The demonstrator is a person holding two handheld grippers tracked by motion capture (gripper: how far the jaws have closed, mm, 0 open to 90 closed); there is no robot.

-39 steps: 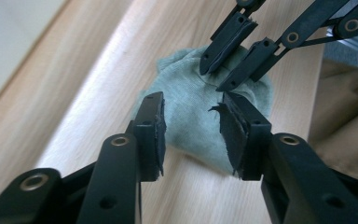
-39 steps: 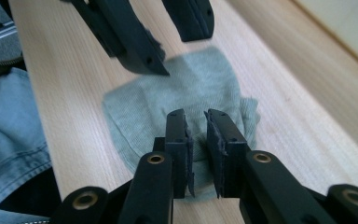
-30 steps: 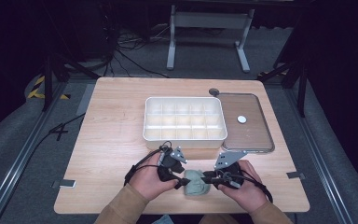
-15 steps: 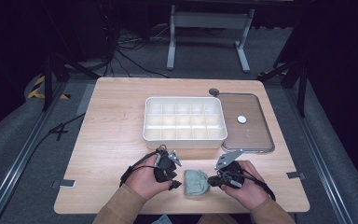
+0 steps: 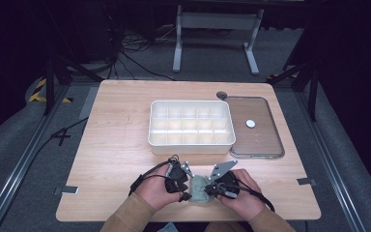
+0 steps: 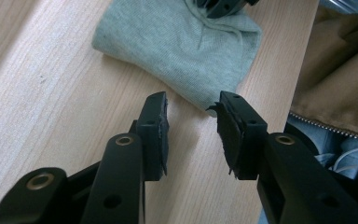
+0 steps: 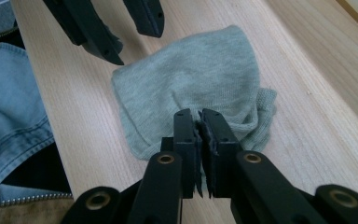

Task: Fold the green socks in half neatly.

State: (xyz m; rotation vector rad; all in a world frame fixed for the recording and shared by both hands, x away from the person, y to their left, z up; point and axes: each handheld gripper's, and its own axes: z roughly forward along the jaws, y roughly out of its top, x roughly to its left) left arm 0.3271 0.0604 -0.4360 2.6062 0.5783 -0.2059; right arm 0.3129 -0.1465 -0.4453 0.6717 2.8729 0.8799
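Left gripper point(image 6: 191, 116) stands released, its jaws having just been closing, with the folded grey cloth's point(image 6: 182, 44) near corner just ahead of them and nothing yet between the pads. That cloth lies on the wooden table point(image 5: 116, 145) at its near edge, between my two hands. Right gripper point(image 7: 198, 123) is clenched on a pinch of the cloth's edge, its jaws having just been closing. I judge the knit light, soft and limp; it is best taken by corners or hems.

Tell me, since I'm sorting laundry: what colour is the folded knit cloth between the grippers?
Pale grey-green, plain; the folded knit cloth shows best in the right gripper view.
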